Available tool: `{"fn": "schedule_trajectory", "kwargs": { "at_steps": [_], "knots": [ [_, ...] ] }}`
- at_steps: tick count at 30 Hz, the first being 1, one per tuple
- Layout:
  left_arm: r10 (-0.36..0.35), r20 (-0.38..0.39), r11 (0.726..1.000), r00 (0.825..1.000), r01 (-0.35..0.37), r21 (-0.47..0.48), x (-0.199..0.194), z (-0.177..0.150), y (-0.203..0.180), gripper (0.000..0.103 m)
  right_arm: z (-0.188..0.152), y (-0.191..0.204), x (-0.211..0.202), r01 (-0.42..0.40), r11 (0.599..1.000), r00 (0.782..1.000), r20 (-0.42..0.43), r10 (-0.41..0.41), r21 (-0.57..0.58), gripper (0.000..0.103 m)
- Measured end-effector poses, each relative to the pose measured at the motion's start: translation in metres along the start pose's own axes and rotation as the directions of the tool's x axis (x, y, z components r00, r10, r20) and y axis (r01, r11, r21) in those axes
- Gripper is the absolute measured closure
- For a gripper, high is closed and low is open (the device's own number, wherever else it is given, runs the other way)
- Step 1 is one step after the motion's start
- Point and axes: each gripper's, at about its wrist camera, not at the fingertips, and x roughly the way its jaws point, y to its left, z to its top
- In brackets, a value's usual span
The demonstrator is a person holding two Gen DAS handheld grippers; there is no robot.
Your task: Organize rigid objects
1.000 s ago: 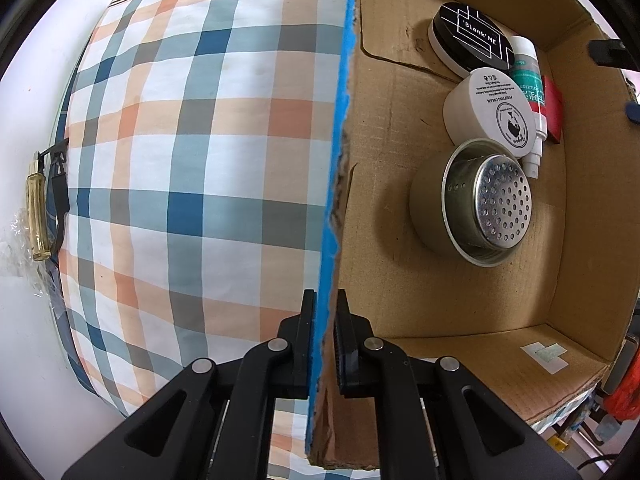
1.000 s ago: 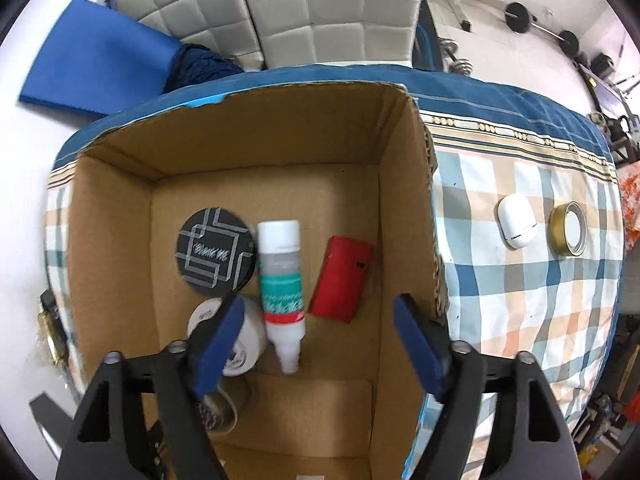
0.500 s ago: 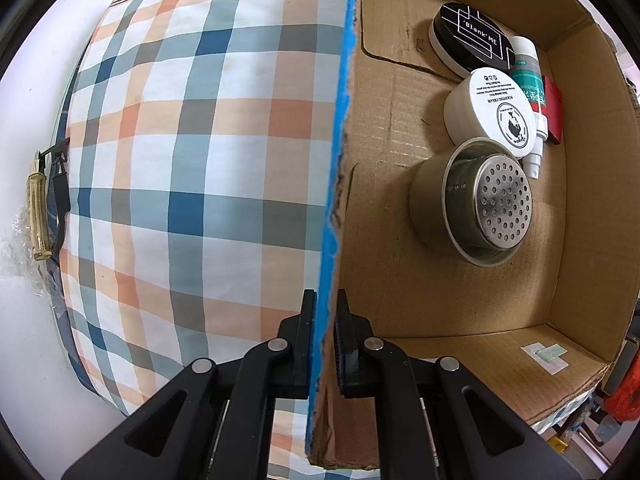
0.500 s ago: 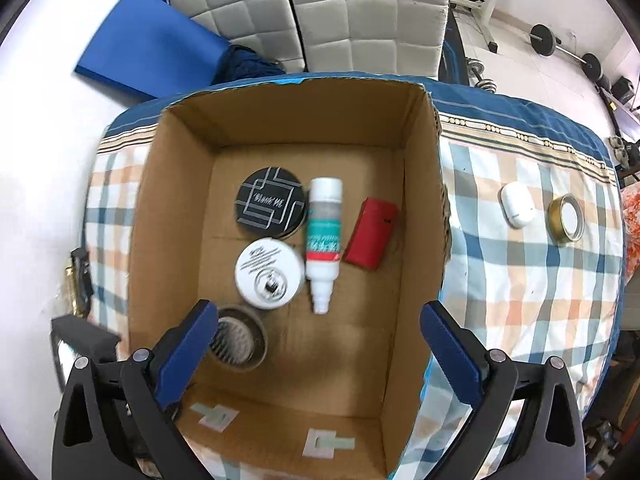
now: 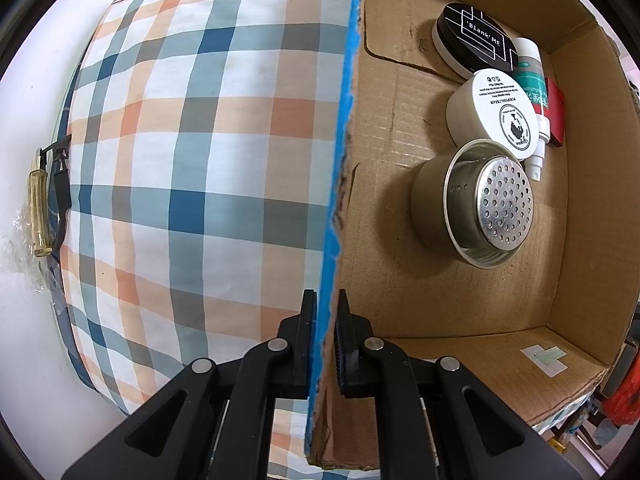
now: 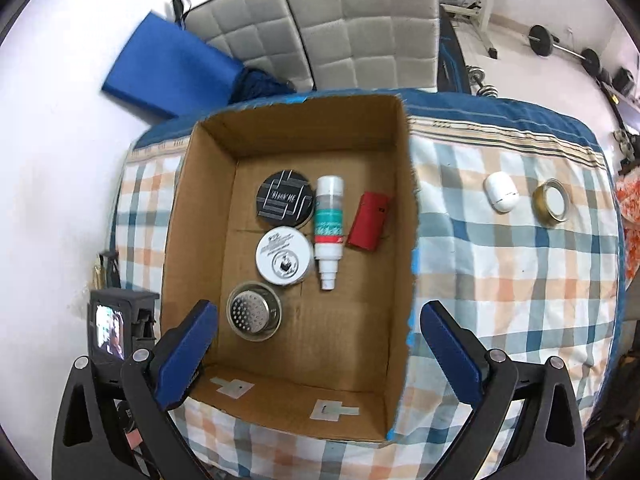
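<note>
A cardboard box (image 6: 200, 216) stands on a checked cloth. Inside lie a black round tin (image 6: 285, 199), a white round jar (image 6: 284, 256), a metal strainer cup (image 6: 254, 312), a white and green bottle (image 6: 329, 228) and a red case (image 6: 368, 220). My left gripper (image 5: 324, 344) is shut on the box's left wall (image 5: 340, 168), with the strainer cup (image 5: 480, 204) and white jar (image 5: 492, 116) to its right. My right gripper (image 6: 316, 352) is open and empty, high above the box. A white oval case (image 6: 500, 192) and a gold ring lid (image 6: 551, 202) lie on the cloth right of the box.
The checked cloth (image 6: 500, 280) covers the table, whose edges drop to a white floor. Grey padded chairs (image 6: 340, 32) and a blue mat (image 6: 164, 64) stand behind it. Gym weights (image 6: 560, 44) lie at the far right. The left gripper's camera body (image 6: 116, 328) shows by the box.
My right gripper has risen and pulled back from inside the box, so the whole box and table now show. The left gripper has stayed clamped on the box wall.
</note>
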Motion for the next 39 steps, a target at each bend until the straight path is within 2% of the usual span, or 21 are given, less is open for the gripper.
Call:
{"fn": "schedule_trajectory", "kwargs": {
  "at_steps": [3,6,8,11,14,15,16,18,20,21,22,26,28,30,32,35,39],
  "knots": [
    [-0.002,0.0,1.0,1.0,0.002,-0.004,0.0,0.0,0.0,0.097,0.006,-0.029,-0.012,0.001,0.998,0.999,0.047,-0.004,0.07,0.0],
    [0.0,0.0,1.0,1.0,0.0,-0.008,0.0,0.0,0.001,0.097,0.019,-0.076,-0.014,0.051,0.986,0.993,0.094,-0.067,0.161,0.0],
    [0.004,0.001,1.0,1.0,-0.004,-0.008,0.0,-0.001,0.001,0.097,0.029,-0.114,-0.007,0.055,0.972,0.99,0.117,-0.083,0.227,0.0],
    [0.004,0.0,1.0,1.0,-0.004,-0.012,0.0,-0.001,0.001,0.097,0.047,-0.166,0.02,0.103,0.953,0.982,0.12,-0.143,0.285,0.0],
    [0.012,-0.001,1.0,1.0,-0.012,-0.015,0.0,0.0,-0.001,0.096,0.065,-0.197,0.06,0.162,0.947,0.98,0.069,-0.188,0.279,0.001],
    [0.015,-0.001,1.0,1.0,-0.015,-0.016,0.0,0.0,-0.001,0.096,0.07,-0.202,0.073,0.175,0.946,0.978,0.058,-0.198,0.273,0.004],
    [0.016,-0.001,1.0,1.0,-0.016,-0.017,0.0,0.0,-0.001,0.096,0.075,-0.207,0.087,0.194,0.946,0.976,0.045,-0.213,0.26,0.012],
    [0.013,-0.003,1.0,1.0,-0.013,-0.022,0.0,0.001,-0.002,0.096,0.085,-0.21,0.112,0.236,0.946,0.968,0.035,-0.25,0.223,0.02],
    [0.014,-0.004,1.0,1.0,-0.014,-0.025,0.0,0.001,-0.002,0.096,0.092,-0.213,0.138,0.315,0.93,0.947,0.007,-0.322,0.19,0.023],
    [0.017,-0.005,1.0,1.0,-0.017,-0.023,0.0,0.001,-0.002,0.096,0.095,-0.215,0.147,0.335,0.924,0.94,-0.004,-0.34,0.185,0.029],
    [0.018,-0.005,1.0,1.0,-0.018,-0.02,0.001,0.001,-0.003,0.096,0.097,-0.217,0.154,0.347,0.919,0.936,-0.013,-0.351,0.188,0.043],
    [0.02,-0.009,1.0,1.0,-0.02,-0.016,0.002,0.003,-0.004,0.096,0.099,-0.227,0.167,0.32,0.914,0.946,-0.04,-0.321,0.25,0.046],
    [0.021,-0.008,1.0,1.0,-0.022,-0.013,0.002,0.003,-0.005,0.096,0.093,-0.232,0.166,0.311,0.9,0.95,-0.104,-0.294,0.305,0.046],
    [0.023,-0.008,1.0,1.0,-0.023,-0.011,0.002,0.003,-0.005,0.096,0.084,-0.235,0.165,0.274,0.895,0.96,-0.16,-0.231,0.352,0.046],
    [0.025,-0.007,1.0,1.0,-0.025,-0.006,0.003,0.003,-0.006,0.096,0.071,-0.236,0.167,0.242,0.891,0.96,-0.23,-0.162,0.384,0.046],
    [0.027,-0.007,1.0,1.0,-0.027,0.0,0.004,0.003,-0.008,0.096,0.062,-0.236,0.171,0.189,0.901,0.96,-0.266,-0.087,0.39,0.044],
    [0.029,-0.006,1.0,1.0,-0.029,0.002,0.004,0.004,-0.008,0.096,0.062,-0.234,0.177,0.218,0.916,0.954,-0.269,-0.129,0.335,0.042]
  ]
}}
